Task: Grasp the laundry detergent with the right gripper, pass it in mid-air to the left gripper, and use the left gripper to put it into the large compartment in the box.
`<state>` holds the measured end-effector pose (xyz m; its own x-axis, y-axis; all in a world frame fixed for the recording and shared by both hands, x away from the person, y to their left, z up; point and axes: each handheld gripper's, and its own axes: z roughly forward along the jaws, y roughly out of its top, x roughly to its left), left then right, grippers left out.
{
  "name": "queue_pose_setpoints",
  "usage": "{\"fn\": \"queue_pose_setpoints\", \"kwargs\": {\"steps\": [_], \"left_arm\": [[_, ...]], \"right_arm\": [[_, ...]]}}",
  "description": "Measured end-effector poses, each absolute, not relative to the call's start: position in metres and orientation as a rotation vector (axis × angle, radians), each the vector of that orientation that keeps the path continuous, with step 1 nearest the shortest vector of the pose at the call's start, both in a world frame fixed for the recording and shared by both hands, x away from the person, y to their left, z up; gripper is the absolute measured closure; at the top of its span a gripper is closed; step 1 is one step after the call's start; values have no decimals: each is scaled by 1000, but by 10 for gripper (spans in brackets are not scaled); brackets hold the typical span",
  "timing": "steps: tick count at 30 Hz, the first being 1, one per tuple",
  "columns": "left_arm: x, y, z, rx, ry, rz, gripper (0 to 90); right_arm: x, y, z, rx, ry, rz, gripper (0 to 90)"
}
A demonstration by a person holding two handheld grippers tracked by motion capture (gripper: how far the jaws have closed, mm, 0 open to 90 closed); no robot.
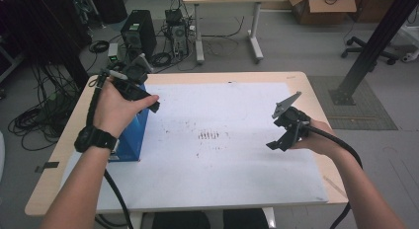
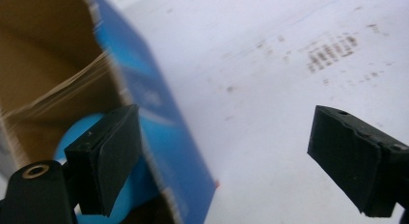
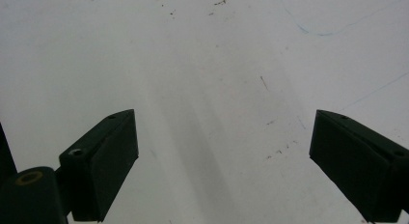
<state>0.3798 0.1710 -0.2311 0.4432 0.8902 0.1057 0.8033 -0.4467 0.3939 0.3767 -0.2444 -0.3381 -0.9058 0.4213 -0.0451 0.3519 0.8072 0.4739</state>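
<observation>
Two grippers — left gripper (image 2: 222, 161) agape above one blue box (image 1: 132, 135), right gripper (image 3: 222, 161) agape, empty — one white mat (image 1: 222, 160).

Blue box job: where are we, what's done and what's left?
Done, apparently: a light blue round thing lies inside the open blue box. In hand: nothing. The left gripper hangs over the box's open top with its jaws apart and empty. The right gripper is open and empty over the white mat. Left: I see no more loose items on the mat, so little seems left.
</observation>
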Motion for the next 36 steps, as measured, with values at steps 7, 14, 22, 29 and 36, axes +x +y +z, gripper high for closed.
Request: {"fn": "queue_pose_setpoints", "kwargs": {"steps": [7, 14, 22, 29, 36], "left_arm": [[384, 144, -250, 2500, 1315, 374, 83], [384, 120, -268, 2574, 1211, 319, 73], [383, 100, -284, 2616, 1132, 242, 55], [381, 94, -289, 2631, 1105, 211, 51], [382, 95, -291, 2645, 1111, 206, 51]], "right_arm": [[377, -243, -338, 590, 2864, 717, 88], [377, -240, -340, 567, 2891, 742, 75], [376, -239, -339, 524, 2918, 772, 62], [375, -240, -339, 519, 2921, 788, 58], [375, -237, -341, 512, 2927, 786, 58]]}}
